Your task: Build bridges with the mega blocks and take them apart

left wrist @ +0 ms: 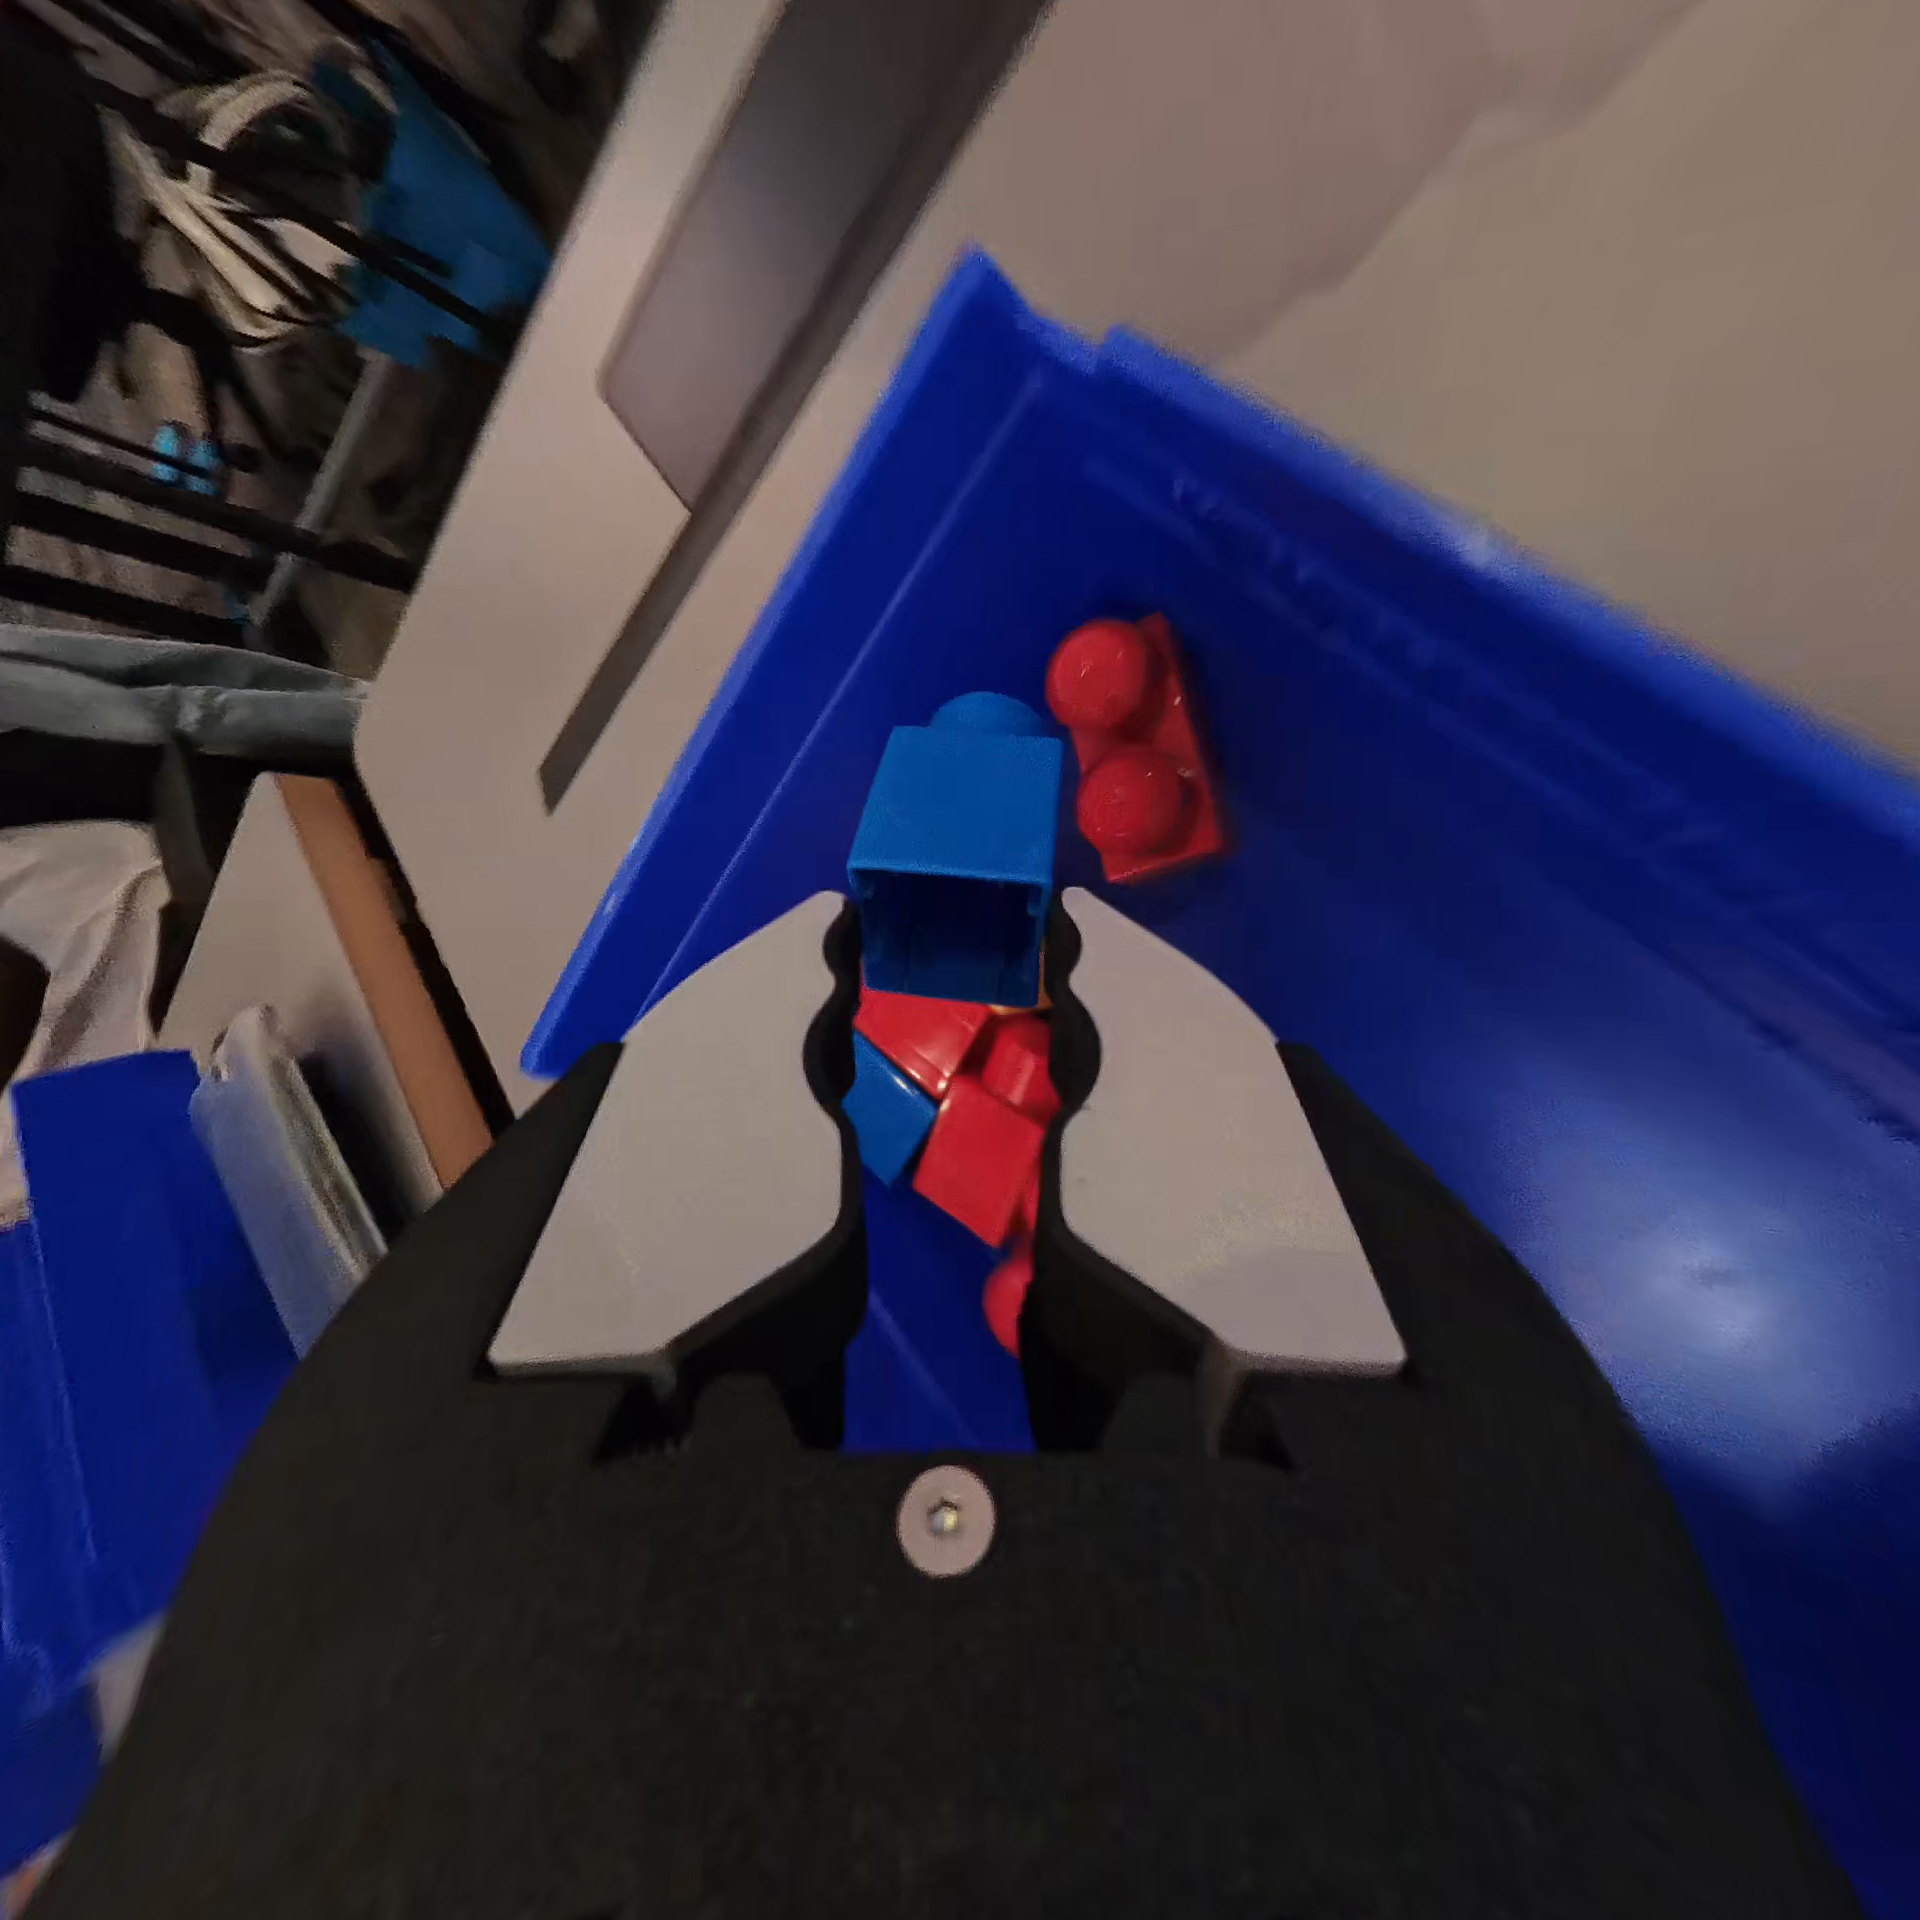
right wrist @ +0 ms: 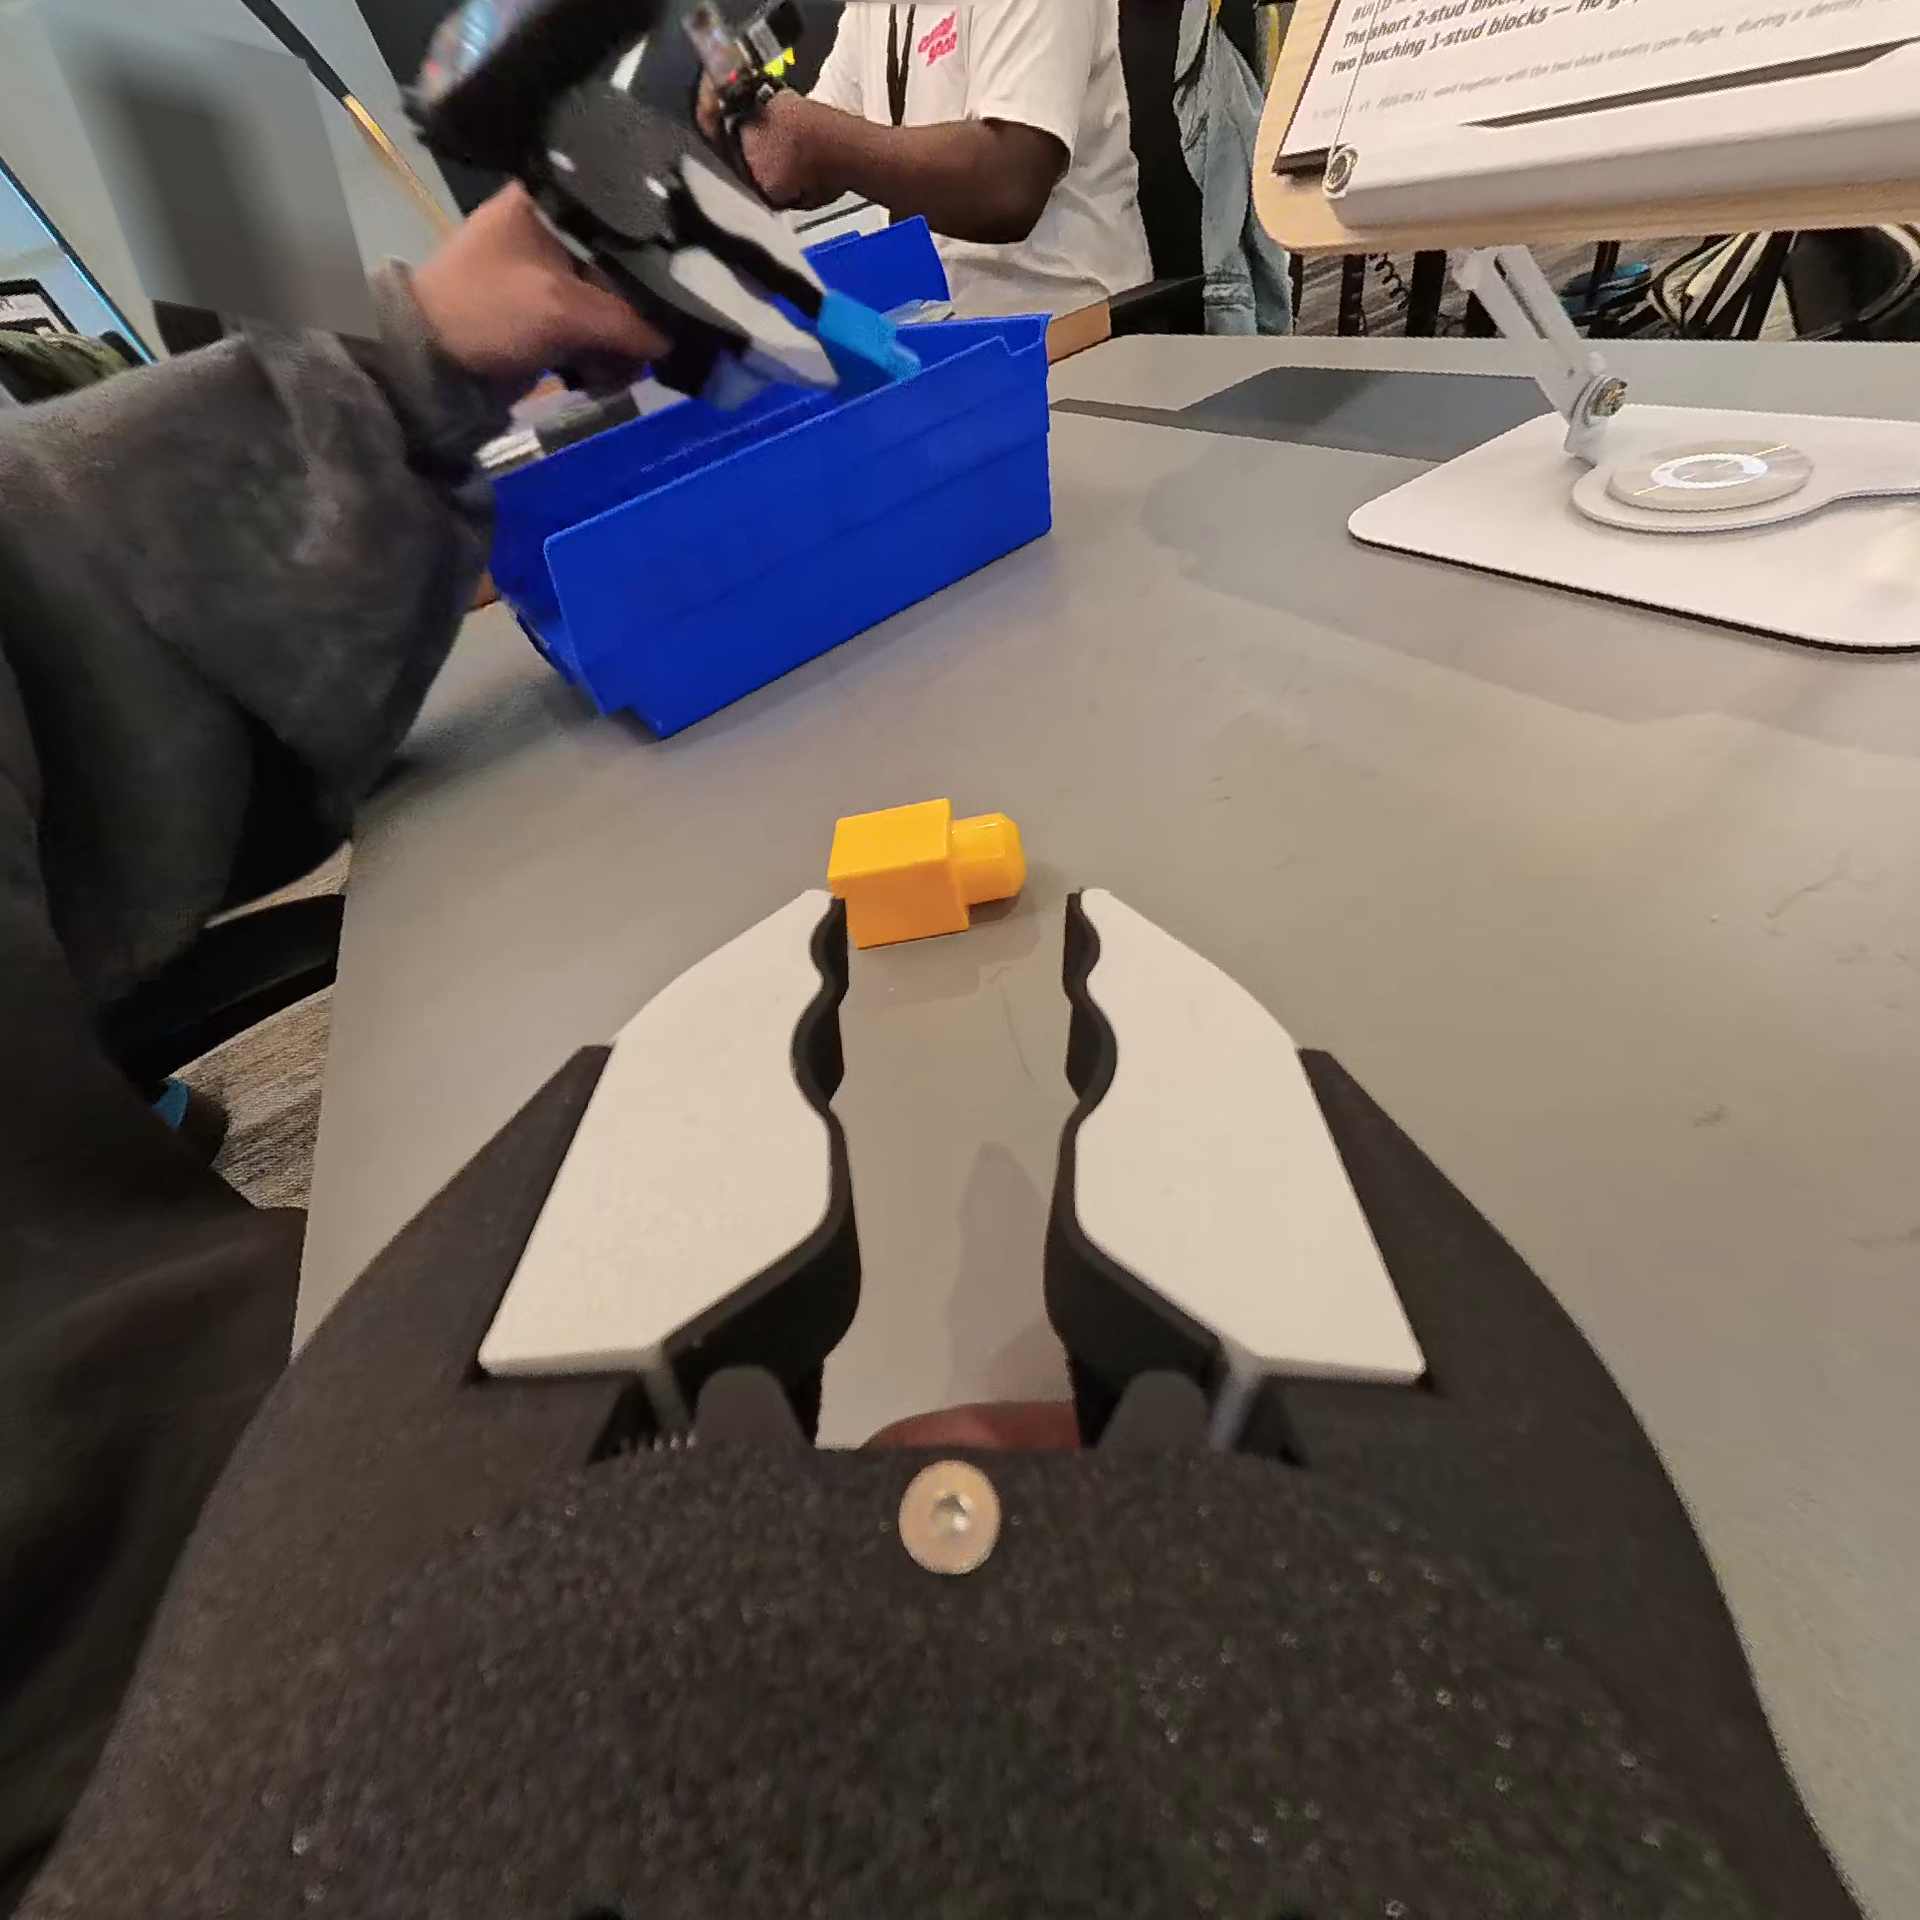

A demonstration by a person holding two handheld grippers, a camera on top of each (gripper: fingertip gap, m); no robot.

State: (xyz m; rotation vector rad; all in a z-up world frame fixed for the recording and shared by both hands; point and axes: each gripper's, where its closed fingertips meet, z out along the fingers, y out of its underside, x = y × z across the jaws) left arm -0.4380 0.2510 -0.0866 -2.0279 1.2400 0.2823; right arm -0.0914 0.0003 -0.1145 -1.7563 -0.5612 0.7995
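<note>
My left gripper [left wrist: 956,914] is shut on a blue one-stud block [left wrist: 961,810], its hollow underside facing the camera, held above the blue bin [left wrist: 1455,727]. Inside the bin lie a red two-stud block [left wrist: 1138,748] and several red and blue blocks [left wrist: 977,1122] under the fingers. In the right wrist view the left gripper [right wrist: 831,332] and its blue block [right wrist: 868,338] hang over the bin [right wrist: 790,561] at the far left. My right gripper [right wrist: 956,904] is open and empty, low over the grey table [right wrist: 1351,935]. A yellow one-stud block [right wrist: 914,868] lies on its side just ahead of its left fingertip.
A white tablet stand [right wrist: 1662,520] with a board on top sits at the far right of the table. A second blue bin [right wrist: 883,260] stands behind the first. A person in a white shirt [right wrist: 987,125] sits across the table. The holder's grey sleeve [right wrist: 208,571] fills the left. Tip to tip, the grippers are about 45 cm apart.
</note>
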